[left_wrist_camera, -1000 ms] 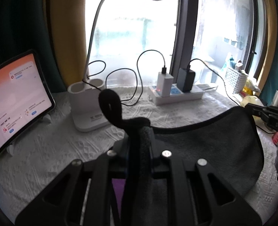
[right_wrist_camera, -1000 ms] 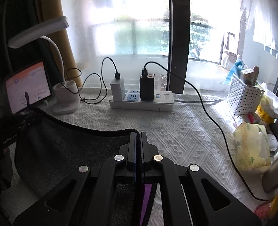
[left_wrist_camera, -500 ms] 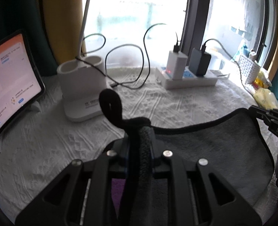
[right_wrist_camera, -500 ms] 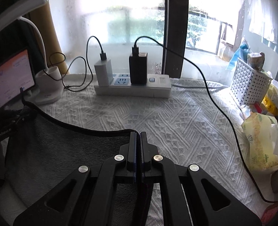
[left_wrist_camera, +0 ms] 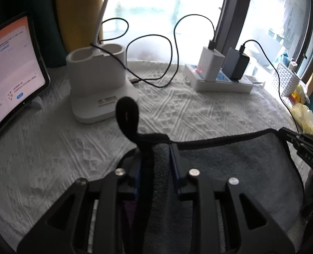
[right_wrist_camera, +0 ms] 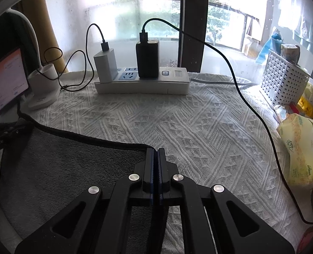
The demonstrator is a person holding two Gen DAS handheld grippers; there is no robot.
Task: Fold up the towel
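Observation:
A dark grey towel [left_wrist_camera: 237, 165] with black edging is held stretched between both grippers, just above the white textured tablecloth [left_wrist_camera: 198, 114]. My left gripper [left_wrist_camera: 155, 148] is shut on one corner of the towel; its black hanging loop [left_wrist_camera: 126, 112] sticks up past the fingertips. My right gripper [right_wrist_camera: 155, 151] is shut on the opposite corner of the towel [right_wrist_camera: 71, 160]. The right gripper also shows at the right edge of the left wrist view [left_wrist_camera: 300, 141], and the left gripper at the left edge of the right wrist view [right_wrist_camera: 1, 133].
A white lamp base [left_wrist_camera: 99, 89] and a lit tablet [left_wrist_camera: 10, 63] stand at the back left. A white power strip [right_wrist_camera: 141, 82] with chargers and black cables lies along the window. A white basket [right_wrist_camera: 283, 78] and yellow packets [right_wrist_camera: 300, 144] sit at the right.
Both grippers have moved forward and lower over the table with the towel, toward the power strip and lamp base. Both stay shut on the towel corners.

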